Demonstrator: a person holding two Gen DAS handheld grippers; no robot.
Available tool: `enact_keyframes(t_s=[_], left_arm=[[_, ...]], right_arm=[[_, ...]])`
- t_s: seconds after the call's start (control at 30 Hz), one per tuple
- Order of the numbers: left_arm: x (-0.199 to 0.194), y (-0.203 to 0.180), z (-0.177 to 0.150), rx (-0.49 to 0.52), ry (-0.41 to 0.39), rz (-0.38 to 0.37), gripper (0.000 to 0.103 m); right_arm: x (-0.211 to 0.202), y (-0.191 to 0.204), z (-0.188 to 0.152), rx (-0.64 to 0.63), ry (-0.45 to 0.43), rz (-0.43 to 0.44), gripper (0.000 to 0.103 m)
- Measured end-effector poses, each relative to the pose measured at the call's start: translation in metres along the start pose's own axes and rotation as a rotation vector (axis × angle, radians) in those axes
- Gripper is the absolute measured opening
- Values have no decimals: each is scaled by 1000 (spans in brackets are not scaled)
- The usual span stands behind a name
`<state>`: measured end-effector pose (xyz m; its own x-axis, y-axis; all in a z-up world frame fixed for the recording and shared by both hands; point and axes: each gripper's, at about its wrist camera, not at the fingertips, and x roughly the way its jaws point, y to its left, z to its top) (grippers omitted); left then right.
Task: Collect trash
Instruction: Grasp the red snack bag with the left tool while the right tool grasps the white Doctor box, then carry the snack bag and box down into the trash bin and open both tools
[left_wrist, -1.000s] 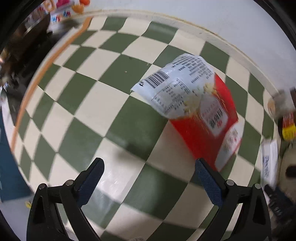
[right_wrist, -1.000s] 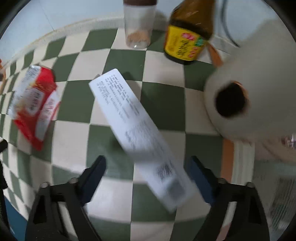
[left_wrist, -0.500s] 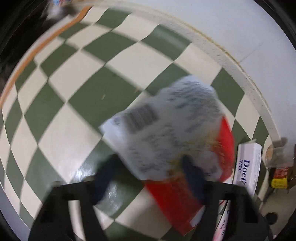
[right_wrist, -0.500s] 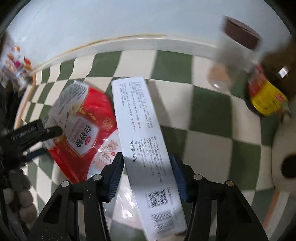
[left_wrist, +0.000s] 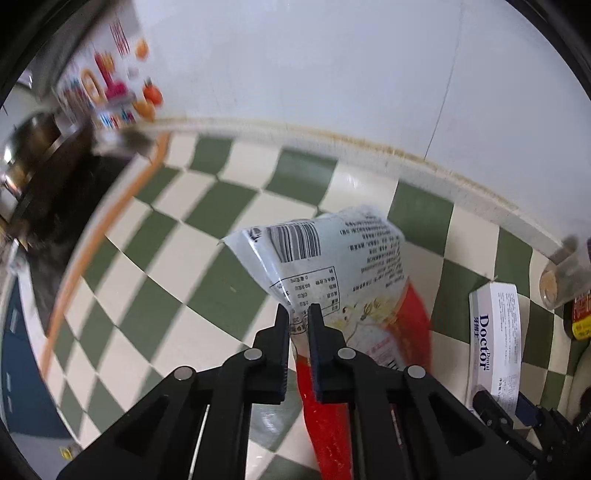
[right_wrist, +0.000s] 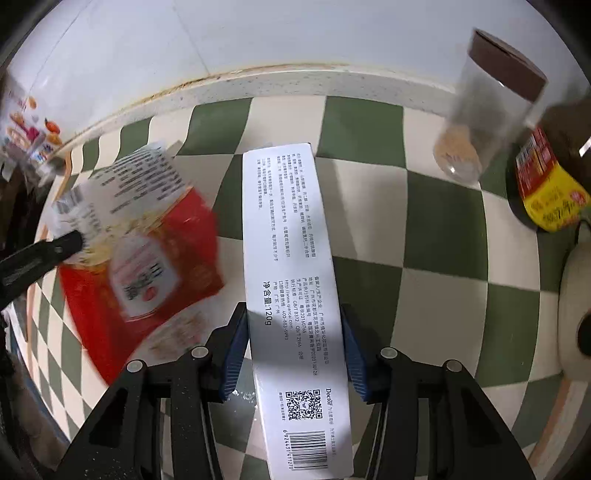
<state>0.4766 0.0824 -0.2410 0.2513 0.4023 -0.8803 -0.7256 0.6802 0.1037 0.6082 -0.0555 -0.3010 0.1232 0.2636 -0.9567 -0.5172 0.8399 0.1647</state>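
Note:
My left gripper (left_wrist: 298, 314) is shut on the edge of a red and white snack bag (left_wrist: 343, 273), which hangs tilted above the checkered cloth. The bag also shows in the right wrist view (right_wrist: 140, 254), with the left gripper's fingers (right_wrist: 62, 243) pinching its left edge. My right gripper (right_wrist: 291, 328) is shut on a long white toothpaste box (right_wrist: 288, 258), its blue pads pressed against both long sides. The box also shows at the right of the left wrist view (left_wrist: 495, 332).
A green and cream checkered tablecloth (right_wrist: 369, 206) runs up to a white wall (right_wrist: 258, 37). A clear jar with a brown lid (right_wrist: 484, 118) and a brown bottle with a yellow label (right_wrist: 546, 184) stand at the back right. A colourful package (left_wrist: 110, 85) stands far left.
My left gripper has closed on the snack bag and raised it. My right gripper has closed on the toothpaste box, which now points straight ahead between the fingers.

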Motion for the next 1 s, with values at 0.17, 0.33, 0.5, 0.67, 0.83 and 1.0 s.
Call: enact_keyframes(t_s=[0.17, 0.33, 0.5, 0.67, 0.83, 1.0], left_arm=[[-22, 4, 14, 39, -63, 37, 4], [-44, 15, 7, 76, -107, 35, 3], [-73, 36, -4, 78, -146, 31, 3], [-110, 63, -21, 74, -176, 4, 3], [-147, 94, -51, 97, -225, -32, 3], [-184, 136, -100, 134, -250, -105, 3]], right_arm=[[-10, -5, -8, 37, -14, -6, 50], [-31, -7, -17, 62, -50, 3, 50], [-61, -8, -32, 84, -90, 7, 50], [-92, 1, -53, 89, -129, 5, 50], [-131, 14, -91, 88, -166, 0, 50], [-168, 37, -143, 86, -205, -10, 50]])
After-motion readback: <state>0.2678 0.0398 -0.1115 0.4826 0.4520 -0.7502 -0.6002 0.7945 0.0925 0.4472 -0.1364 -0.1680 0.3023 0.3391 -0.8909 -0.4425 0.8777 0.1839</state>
